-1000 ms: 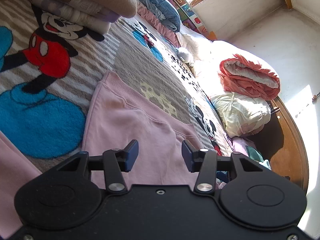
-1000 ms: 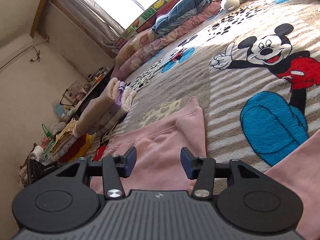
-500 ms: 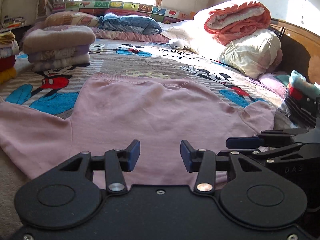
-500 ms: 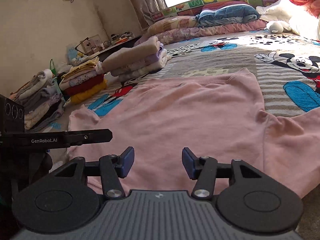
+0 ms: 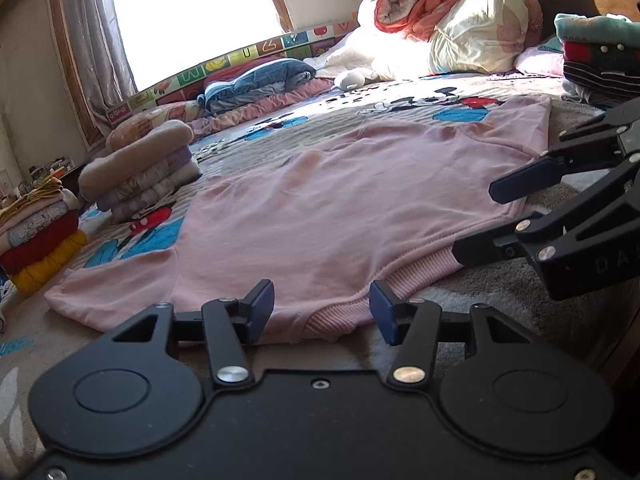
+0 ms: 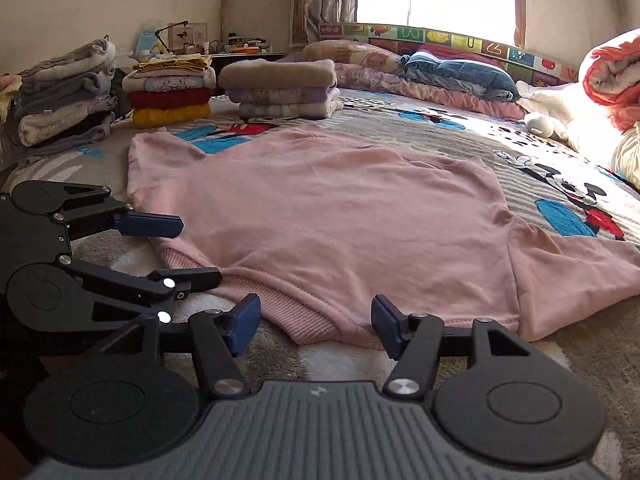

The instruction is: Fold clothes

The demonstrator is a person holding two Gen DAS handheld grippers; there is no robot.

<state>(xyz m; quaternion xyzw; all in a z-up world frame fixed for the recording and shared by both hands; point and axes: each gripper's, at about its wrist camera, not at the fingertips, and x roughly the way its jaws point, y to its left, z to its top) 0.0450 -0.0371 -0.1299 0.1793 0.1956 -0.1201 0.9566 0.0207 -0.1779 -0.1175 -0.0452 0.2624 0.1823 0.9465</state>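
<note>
- Left wrist view is showing the pink sweatshirt (image 5: 340,208) lying flat on the cartoon blanket (image 5: 400,104), its ribbed hem (image 5: 352,312) running crosswise right in front of the left gripper (image 5: 322,306).
- Left gripper's jaws have just been opening; they are standing apart with nothing pinched, the hem sitting just beyond the fingertips.
- Right wrist view is showing the same hem (image 6: 320,316) just ahead of the right gripper (image 6: 316,322), whose jaws have likewise been opening and are gripping nothing.
- Both grippers are sitting side by side at the hem, so each looks equally near its own stretch of it.
- The sweatshirt's long axis is running away from both tools toward the collar, so a forward fold seems likely.
</note>
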